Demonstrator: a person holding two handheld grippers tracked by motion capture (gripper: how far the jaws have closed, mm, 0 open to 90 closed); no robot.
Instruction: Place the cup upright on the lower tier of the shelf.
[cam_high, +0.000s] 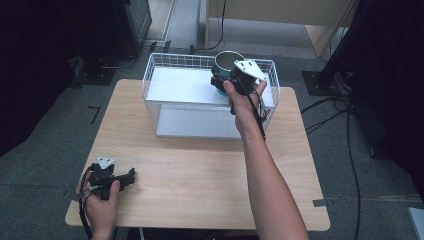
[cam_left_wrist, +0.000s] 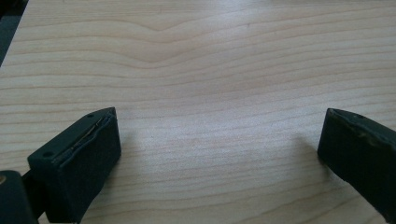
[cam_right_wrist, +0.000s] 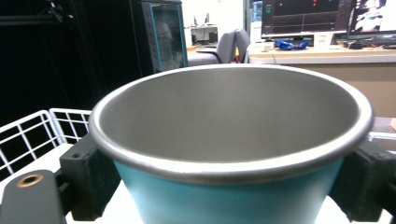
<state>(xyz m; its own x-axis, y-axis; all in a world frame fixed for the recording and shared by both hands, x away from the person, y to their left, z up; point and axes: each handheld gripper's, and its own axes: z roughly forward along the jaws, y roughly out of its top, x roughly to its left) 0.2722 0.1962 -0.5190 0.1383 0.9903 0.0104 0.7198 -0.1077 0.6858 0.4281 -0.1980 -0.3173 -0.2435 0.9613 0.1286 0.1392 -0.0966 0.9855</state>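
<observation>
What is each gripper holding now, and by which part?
The right gripper holds the teal cup by its outer sides, just below the metal rim. The left gripper is open over the table, holding nothing.

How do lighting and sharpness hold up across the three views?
High view: evenly lit light wooden table, dark surroundings, mildly soft. Left gripper view: bright sheen on the wood grain, soft shadows beside both black jaws. Right gripper view: the teal cup with grey metal interior is slightly blurred up close, its rim catching highlights.

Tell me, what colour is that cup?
Cup: teal outside, grey metal inside; best in the right gripper view.
</observation>
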